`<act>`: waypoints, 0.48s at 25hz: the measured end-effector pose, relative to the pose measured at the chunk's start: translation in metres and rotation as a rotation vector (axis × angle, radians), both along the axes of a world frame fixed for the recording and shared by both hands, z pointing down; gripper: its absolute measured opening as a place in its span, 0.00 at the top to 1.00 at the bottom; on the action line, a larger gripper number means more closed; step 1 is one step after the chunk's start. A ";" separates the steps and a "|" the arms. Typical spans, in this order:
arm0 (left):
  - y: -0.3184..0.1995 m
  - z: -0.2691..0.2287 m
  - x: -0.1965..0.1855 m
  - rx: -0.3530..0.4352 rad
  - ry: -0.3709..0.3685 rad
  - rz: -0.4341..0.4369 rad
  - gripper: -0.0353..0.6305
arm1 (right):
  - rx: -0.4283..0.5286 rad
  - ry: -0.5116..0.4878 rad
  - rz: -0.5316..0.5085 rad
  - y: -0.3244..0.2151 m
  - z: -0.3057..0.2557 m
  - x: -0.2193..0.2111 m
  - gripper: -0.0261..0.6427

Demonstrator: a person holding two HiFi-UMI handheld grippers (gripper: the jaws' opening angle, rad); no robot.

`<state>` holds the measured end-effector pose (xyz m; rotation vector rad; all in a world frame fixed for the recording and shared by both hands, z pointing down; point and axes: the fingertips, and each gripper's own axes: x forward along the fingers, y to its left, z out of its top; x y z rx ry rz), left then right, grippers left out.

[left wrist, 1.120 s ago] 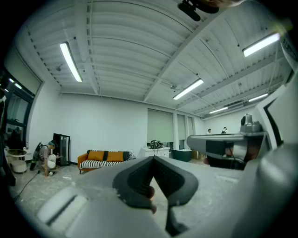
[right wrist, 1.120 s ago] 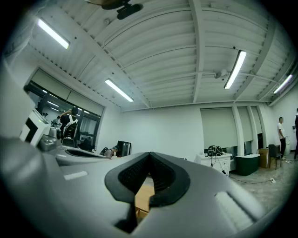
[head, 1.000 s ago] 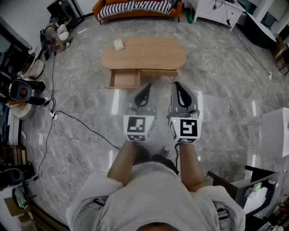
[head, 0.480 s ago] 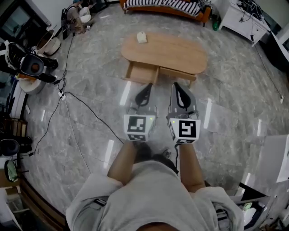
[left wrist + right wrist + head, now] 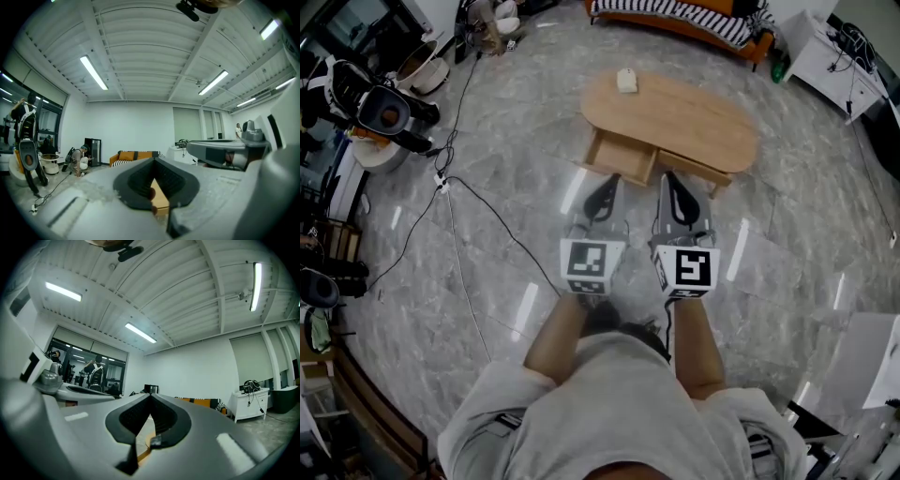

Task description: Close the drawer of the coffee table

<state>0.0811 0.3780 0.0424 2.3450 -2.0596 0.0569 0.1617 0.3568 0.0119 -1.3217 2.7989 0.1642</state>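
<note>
The oval wooden coffee table [image 5: 684, 112] stands on the grey stone floor ahead of me. Its left drawer [image 5: 622, 156] is pulled out toward me; the drawer front [image 5: 694, 169] beside it sits nearly flush. My left gripper [image 5: 602, 194] is shut and empty, its tip just short of the open drawer. My right gripper [image 5: 677, 195] is also shut and empty, before the right drawer front. Both point level at the table. In the left gripper view the shut left gripper [image 5: 153, 162] frames a sliver of the wooden table [image 5: 160, 200]; in the right gripper view, the right gripper [image 5: 150, 398] does too.
A small white object [image 5: 626, 81] lies on the tabletop's far left end. An orange sofa with a striped cover [image 5: 684, 21] stands behind the table. Cables [image 5: 473, 220] trail across the floor at left, near equipment [image 5: 384, 108]. A white cabinet [image 5: 825, 37] is at the back right.
The table has come nearer and shifted right in the head view as I walked toward it. Both grippers stayed shut and side by side.
</note>
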 end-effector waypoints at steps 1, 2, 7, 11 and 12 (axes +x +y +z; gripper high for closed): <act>-0.003 0.000 -0.008 0.001 0.001 0.002 0.92 | 0.001 0.001 -0.003 -0.003 0.000 -0.009 0.95; -0.006 0.000 -0.017 0.004 0.002 0.005 0.92 | 0.002 0.003 -0.005 -0.006 -0.001 -0.018 0.95; -0.023 -0.005 -0.052 0.023 0.007 0.014 0.92 | 0.006 0.013 0.001 -0.020 -0.002 -0.052 0.95; -0.037 -0.008 -0.082 0.021 0.010 0.028 0.92 | 0.010 0.016 0.027 -0.032 -0.005 -0.072 0.95; -0.040 -0.007 -0.088 0.018 0.015 0.029 0.92 | 0.005 0.017 0.033 -0.035 -0.004 -0.075 0.95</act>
